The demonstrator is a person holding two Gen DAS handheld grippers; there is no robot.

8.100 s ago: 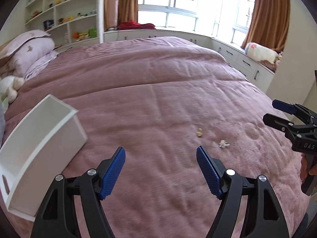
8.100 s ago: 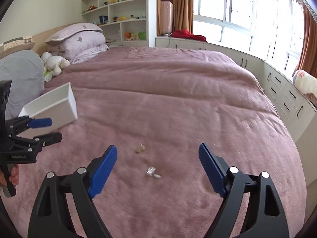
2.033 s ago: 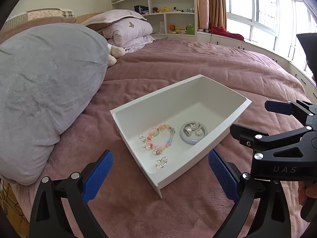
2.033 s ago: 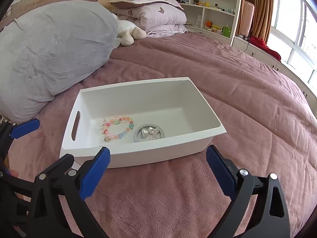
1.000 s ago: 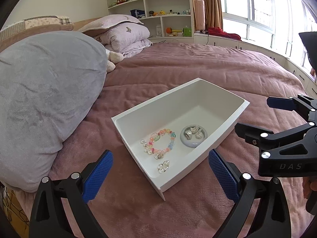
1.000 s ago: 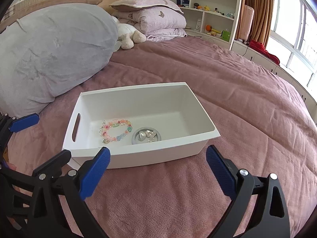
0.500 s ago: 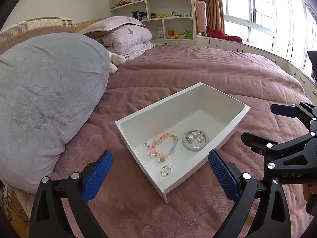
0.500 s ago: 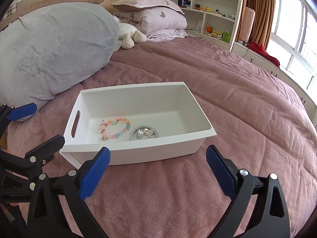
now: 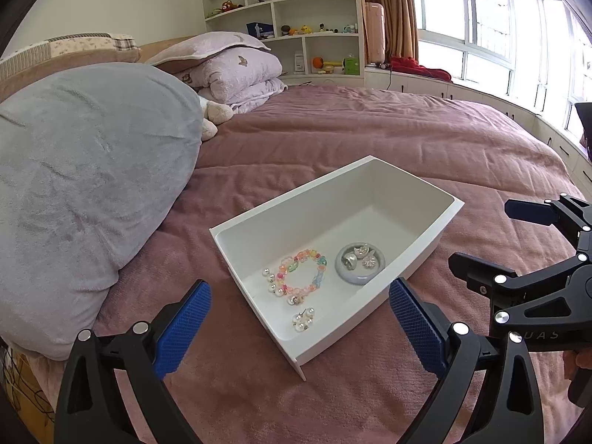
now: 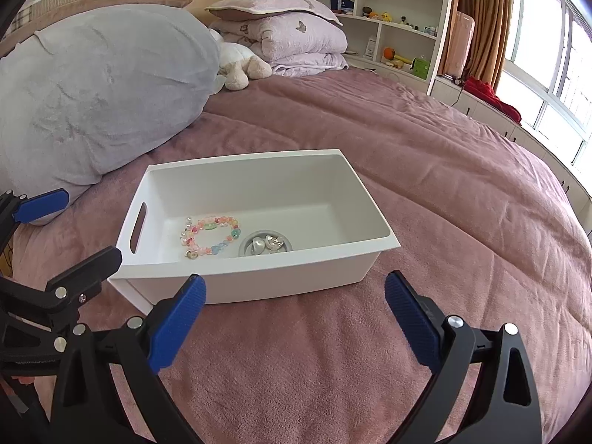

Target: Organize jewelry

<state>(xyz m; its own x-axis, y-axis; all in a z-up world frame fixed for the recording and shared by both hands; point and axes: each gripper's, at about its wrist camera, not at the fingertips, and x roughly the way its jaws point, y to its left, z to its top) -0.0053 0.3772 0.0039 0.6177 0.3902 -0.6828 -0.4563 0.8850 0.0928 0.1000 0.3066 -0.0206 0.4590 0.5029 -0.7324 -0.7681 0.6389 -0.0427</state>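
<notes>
Both tongs are released and empty, jaws spread wide.

Left wrist view: left tongs [image 9: 299, 314] hover over the near corner of the white bin [image 9: 236, 224], which sits on the bed [image 9: 370, 140] beside a grey pillow [image 9: 81, 192]. Right tongs [image 9: 481, 236] hang at the right, apart from the bin. Inside: a pastel bead bracelet [image 9: 301, 275], a grey dish [image 9: 360, 268] holding silver pieces, pearl earrings [image 9: 303, 319] near the front wall. Judgement: for any pick, descend vertically, close gently; beads may roll.

Right wrist view: right tongs [image 10: 294, 310] face the bin's long wall [image 10: 281, 281]. Bracelet and dish [image 10: 265, 246] lie just beside each other on the floor, at the handle-slot end. Earrings are hidden behind the wall.
</notes>
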